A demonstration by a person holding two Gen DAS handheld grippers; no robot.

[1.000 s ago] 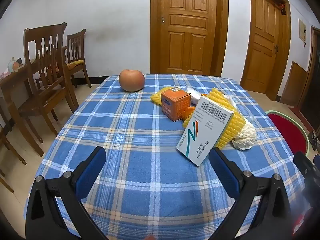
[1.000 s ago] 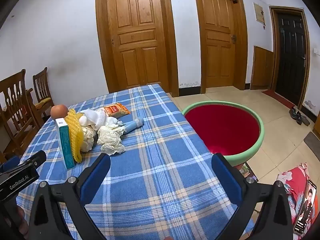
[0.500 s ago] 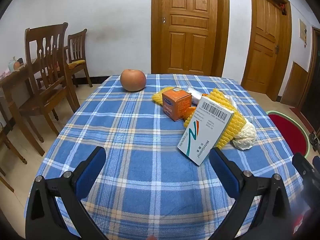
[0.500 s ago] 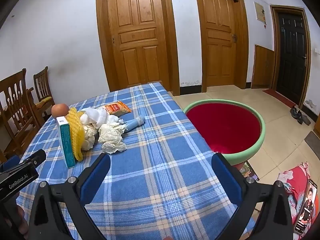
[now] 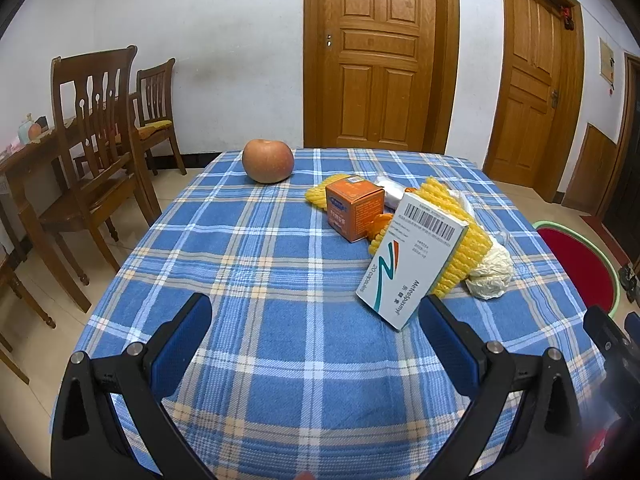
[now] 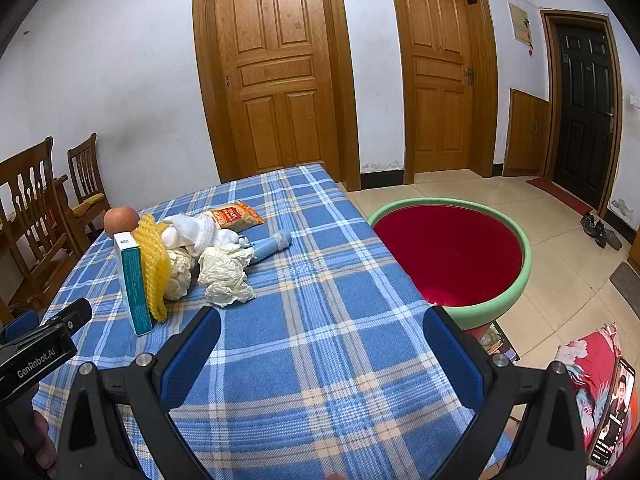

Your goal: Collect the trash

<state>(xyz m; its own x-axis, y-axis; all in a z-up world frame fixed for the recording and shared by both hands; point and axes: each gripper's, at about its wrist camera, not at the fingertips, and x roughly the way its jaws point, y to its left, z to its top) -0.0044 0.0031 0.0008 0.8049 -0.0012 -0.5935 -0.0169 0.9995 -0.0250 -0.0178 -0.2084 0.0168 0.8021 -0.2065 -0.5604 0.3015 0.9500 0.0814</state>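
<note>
Two tools agape; one apple (image 5: 267,160)

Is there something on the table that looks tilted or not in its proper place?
Yes. The white medicine box does not lie flat: it leans tilted against the yellow foam net. The apple sits apart from the trash pile and looks whole, so it seems not to be trash.
</note>
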